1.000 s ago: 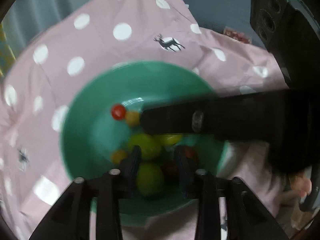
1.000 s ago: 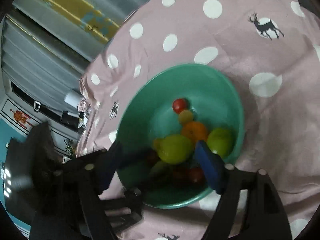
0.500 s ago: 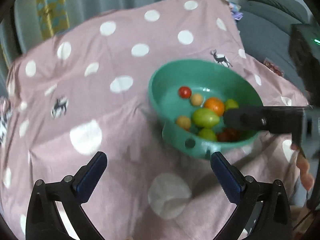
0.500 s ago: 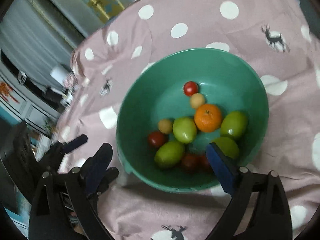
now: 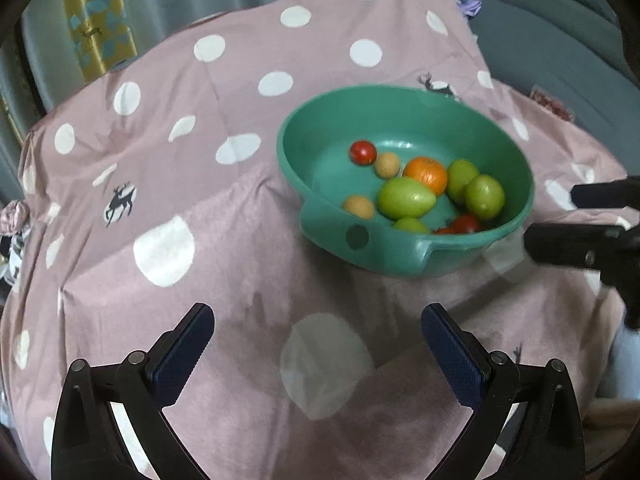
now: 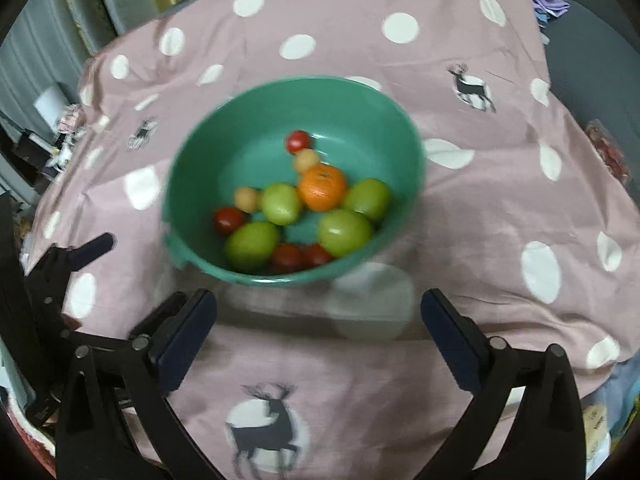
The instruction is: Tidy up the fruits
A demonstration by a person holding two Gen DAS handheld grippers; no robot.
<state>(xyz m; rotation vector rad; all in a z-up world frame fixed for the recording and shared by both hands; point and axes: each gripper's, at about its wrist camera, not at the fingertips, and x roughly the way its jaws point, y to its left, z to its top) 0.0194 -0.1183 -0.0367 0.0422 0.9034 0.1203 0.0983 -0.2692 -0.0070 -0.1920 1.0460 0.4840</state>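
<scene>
I see no readable writing; my left gripper [image 5: 318, 344] and right gripper [image 6: 318, 332] (both spread wide, holding nothing) hover beside the green bowl [image 6: 200, 184] of fruit.

Bare cloth [image 5: 224, 264] lay between the left gripper [image 5: 316, 344] and the bowl [image 5: 392, 248], with nothing standing on it. The right gripper [image 6: 318, 332] also faced open cloth up to the bowl's near wall. That raised wall barred any low approach; entry was from above only. Inside, the fruit crowded the near half, the orange [image 6: 322, 187] wedged among green fruits [image 6: 252, 246], while the far floor held only a small tomato [image 6: 298, 141].
</scene>
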